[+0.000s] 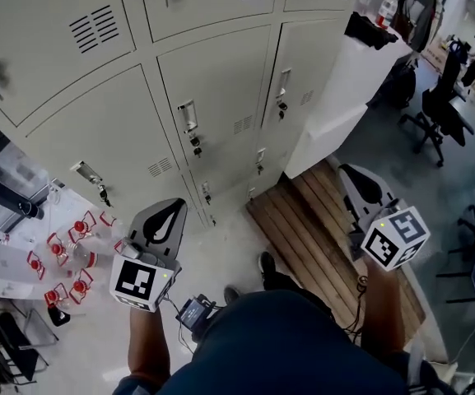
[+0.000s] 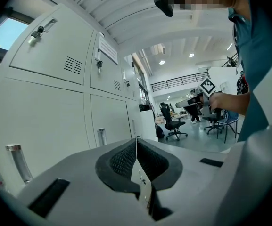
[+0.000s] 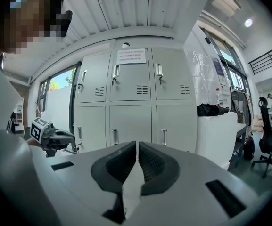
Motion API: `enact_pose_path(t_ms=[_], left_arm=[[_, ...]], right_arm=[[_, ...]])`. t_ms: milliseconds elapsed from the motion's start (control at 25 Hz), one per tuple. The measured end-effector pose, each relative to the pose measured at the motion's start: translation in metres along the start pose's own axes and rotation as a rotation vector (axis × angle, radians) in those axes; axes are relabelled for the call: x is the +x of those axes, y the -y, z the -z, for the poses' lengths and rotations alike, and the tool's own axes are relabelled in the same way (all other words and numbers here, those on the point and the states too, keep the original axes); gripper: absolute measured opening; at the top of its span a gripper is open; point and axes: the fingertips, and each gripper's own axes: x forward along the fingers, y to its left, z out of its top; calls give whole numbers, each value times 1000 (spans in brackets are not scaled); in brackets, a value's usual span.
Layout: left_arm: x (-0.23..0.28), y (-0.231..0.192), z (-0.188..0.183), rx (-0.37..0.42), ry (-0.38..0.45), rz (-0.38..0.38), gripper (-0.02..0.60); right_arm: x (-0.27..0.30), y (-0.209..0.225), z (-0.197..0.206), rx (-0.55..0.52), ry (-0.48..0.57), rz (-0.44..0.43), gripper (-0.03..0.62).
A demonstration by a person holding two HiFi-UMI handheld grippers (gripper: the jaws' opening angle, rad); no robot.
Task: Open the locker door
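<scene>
A bank of grey lockers (image 1: pixel 212 81) stands in front of me, every door shut, each with a metal handle (image 1: pixel 188 115) and a key under it. My left gripper (image 1: pixel 169 212) hangs low before the bottom row, well short of the doors, jaws shut with nothing in them. My right gripper (image 1: pixel 351 175) is held farther right over the wooden boards, also shut and empty. In the left gripper view the pads (image 2: pixel 126 157) meet, and the lockers (image 2: pixel 55 117) are to the left. The right gripper view shows closed pads (image 3: pixel 121 164) facing the lockers (image 3: pixel 131 121).
A white cabinet (image 1: pixel 344 97) with a black bag (image 1: pixel 371 30) on top stands right of the lockers. A slatted wooden platform (image 1: pixel 319 229) lies on the floor below it. Several red-capped bottles (image 1: pixel 68 253) sit at the lower left. Office chairs (image 1: pixel 443 113) stand at the right.
</scene>
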Motion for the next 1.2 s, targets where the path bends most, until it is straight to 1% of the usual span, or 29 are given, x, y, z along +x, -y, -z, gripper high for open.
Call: enact_pose_path(t_ms=[120,240,440,880,1200], left_arm=[[-8,-6,2,8,-13,-32,18],[-12,-12,4,-1,-33,-71,18],[-4,-22,6,-17,-52,-128,18],[30,-30,22,-62,-117,-196,18],[55,-31,45,-106,-180,-225,18]], right_arm=[[26,8,-2,-8,2,-36,37],[52,20,-7,-8,-1,-61,37],[89,42,-10,-13,-22,-96,37],[170,94,-14,-29,-43,-152,38],[231,124,5,-34,-83,-179,38]])
